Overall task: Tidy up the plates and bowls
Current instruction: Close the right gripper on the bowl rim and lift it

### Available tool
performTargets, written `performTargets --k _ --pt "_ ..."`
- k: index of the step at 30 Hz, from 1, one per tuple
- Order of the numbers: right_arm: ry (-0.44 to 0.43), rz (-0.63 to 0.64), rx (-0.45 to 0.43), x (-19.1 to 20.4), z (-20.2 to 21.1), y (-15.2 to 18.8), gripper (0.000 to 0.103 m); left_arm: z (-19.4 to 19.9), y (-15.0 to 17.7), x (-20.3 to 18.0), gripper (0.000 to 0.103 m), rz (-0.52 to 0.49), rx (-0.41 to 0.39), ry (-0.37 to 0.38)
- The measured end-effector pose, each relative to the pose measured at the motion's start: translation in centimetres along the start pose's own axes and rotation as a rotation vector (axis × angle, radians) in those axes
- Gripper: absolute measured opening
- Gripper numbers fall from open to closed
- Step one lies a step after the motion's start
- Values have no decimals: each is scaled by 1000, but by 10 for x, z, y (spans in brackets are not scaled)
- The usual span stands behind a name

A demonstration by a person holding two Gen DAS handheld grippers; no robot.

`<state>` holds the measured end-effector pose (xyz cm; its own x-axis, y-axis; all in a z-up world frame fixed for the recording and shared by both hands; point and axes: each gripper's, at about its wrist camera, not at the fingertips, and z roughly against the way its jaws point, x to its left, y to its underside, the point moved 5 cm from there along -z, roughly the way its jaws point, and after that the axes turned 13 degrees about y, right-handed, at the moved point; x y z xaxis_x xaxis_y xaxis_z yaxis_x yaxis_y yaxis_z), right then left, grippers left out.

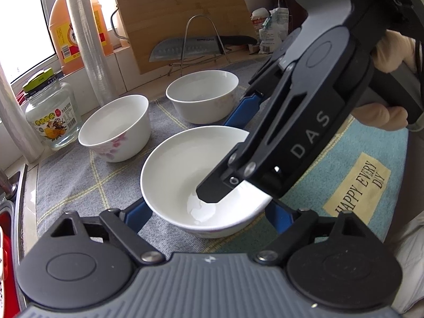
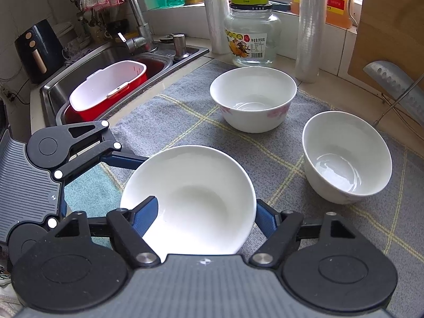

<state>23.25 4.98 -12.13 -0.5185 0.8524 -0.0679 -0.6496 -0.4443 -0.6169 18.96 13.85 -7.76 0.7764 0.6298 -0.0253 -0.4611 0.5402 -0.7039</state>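
Three white bowls stand on a grey checked mat (image 1: 79, 182). The near shallow bowl (image 1: 185, 175) (image 2: 196, 198) sits between both grippers. My right gripper (image 2: 206, 220) straddles its near rim, one blue finger (image 2: 145, 217) inside and one (image 2: 265, 220) outside; it also shows in the left wrist view (image 1: 233, 185), reaching over the bowl. My left gripper (image 1: 209, 220) is open, its fingers (image 1: 137, 214) either side of the bowl's base. Two deeper flower-patterned bowls (image 1: 116, 127) (image 1: 202, 95) stand behind, also in the right wrist view (image 2: 253, 98) (image 2: 347, 156).
A glass jar (image 2: 251, 39), rolls of cling film (image 2: 310, 26), an orange bottle (image 1: 71, 21), a cutting board (image 1: 182, 13) and a knife on a rack (image 1: 190, 47) line the back. A sink (image 2: 87, 79) with a red tub (image 2: 108, 90) lies left. A teal mat (image 1: 344, 185) lies right.
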Motion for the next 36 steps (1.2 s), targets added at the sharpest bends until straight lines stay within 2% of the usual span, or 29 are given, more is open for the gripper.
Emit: performTargets --k 12,20,36 --pt "-5 -13 12 -1 4 -1 82 0 -2 -2 91 12 4 13" --pt "10 -26 2 -11 16 4 82 -1 -13 -10 91 -14 -2 29" --pt "112 -127 -12 -71 54 40 82 -40 -58 -49 91 -112 -23 134"
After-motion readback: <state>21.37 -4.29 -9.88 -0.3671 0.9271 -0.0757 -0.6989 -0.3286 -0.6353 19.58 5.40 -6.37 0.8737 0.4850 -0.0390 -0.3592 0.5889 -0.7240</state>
